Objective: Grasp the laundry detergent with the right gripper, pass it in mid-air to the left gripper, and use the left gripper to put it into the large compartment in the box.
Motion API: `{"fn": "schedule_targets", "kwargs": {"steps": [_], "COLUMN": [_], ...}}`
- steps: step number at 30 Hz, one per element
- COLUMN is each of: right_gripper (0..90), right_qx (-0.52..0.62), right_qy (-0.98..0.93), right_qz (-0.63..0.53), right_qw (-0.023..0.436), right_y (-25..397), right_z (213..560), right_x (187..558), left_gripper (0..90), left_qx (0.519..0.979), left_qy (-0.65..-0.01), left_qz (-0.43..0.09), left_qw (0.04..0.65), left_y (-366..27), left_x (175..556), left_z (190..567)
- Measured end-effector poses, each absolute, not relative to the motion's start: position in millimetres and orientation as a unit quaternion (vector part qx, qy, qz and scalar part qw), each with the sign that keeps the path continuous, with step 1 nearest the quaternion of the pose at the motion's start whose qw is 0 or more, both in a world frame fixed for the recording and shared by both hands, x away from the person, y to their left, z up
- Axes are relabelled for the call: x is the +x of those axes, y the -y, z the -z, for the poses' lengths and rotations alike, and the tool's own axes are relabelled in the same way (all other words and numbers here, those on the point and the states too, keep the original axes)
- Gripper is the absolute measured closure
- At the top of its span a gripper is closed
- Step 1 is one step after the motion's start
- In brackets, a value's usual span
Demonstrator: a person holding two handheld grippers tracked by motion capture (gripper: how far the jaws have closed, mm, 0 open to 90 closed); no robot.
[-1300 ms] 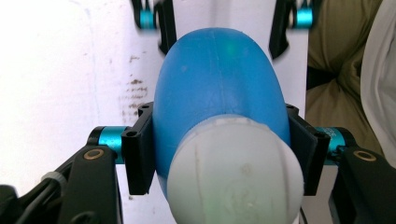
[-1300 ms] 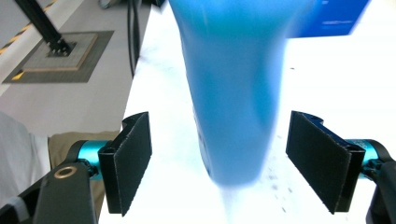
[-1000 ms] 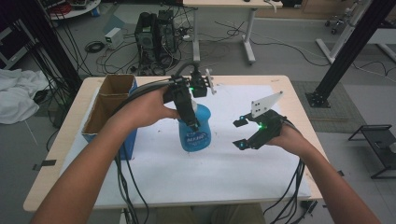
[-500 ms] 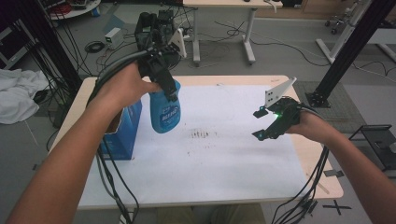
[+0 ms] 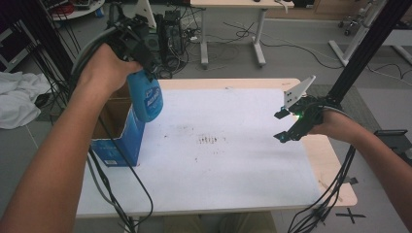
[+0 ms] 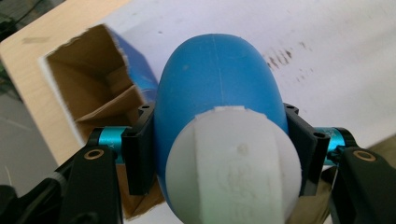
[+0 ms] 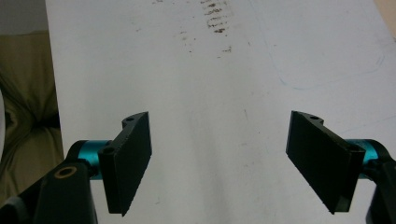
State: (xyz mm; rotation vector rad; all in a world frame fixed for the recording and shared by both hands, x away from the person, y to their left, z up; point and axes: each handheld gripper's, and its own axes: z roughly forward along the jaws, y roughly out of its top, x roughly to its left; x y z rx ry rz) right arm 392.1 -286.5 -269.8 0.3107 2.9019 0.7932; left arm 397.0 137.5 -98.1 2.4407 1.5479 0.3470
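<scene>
A blue bottle [image 5: 148, 99] with a white cap [image 6: 233, 163] hangs in the air at the table's left, just above the right edge of an open cardboard box [image 5: 116, 131] with blue sides. My left gripper [image 5: 141, 60] is shut on the bottle [image 6: 219, 88], its jaws pressing both sides near the cap. The box's brown inside [image 6: 88, 93] shows below and to the left of the bottle. Over the table's right side my right gripper [image 5: 286, 125] hangs open with nothing between its jaws [image 7: 219, 163].
A white sheet [image 5: 218, 150] with dark smudges [image 5: 209, 141] covers most of the wooden table [image 5: 325, 165]. Cables trail from both grippers over the near edge. Behind the table stand computer equipment and another desk on the floor.
My left gripper has carried the bottle up and left from the table's middle to above the box. The right gripper has drifted a little to the right, still open.
</scene>
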Motion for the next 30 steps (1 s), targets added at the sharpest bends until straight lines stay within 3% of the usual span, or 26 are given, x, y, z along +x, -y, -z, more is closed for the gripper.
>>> {"fn": "schedule_targets", "kwargs": {"steps": [9,30], "right_gripper": [21.7,21.7], "right_qx": [0.094,0.109], "right_qy": [-0.958,-0.957], "right_qz": [-0.262,-0.262], "right_qw": [0.062,0.063], "right_y": [286,286], "right_z": [270,261], "right_x": [392,385], "left_gripper": [37.6,37.7], "left_qx": [0.810,0.845], "left_qy": [-0.556,-0.500], "left_qz": [-0.123,-0.142], "left_qw": [0.143,0.123], "left_y": [-169,-223], "left_x": [392,401], "left_z": [79,92]}}
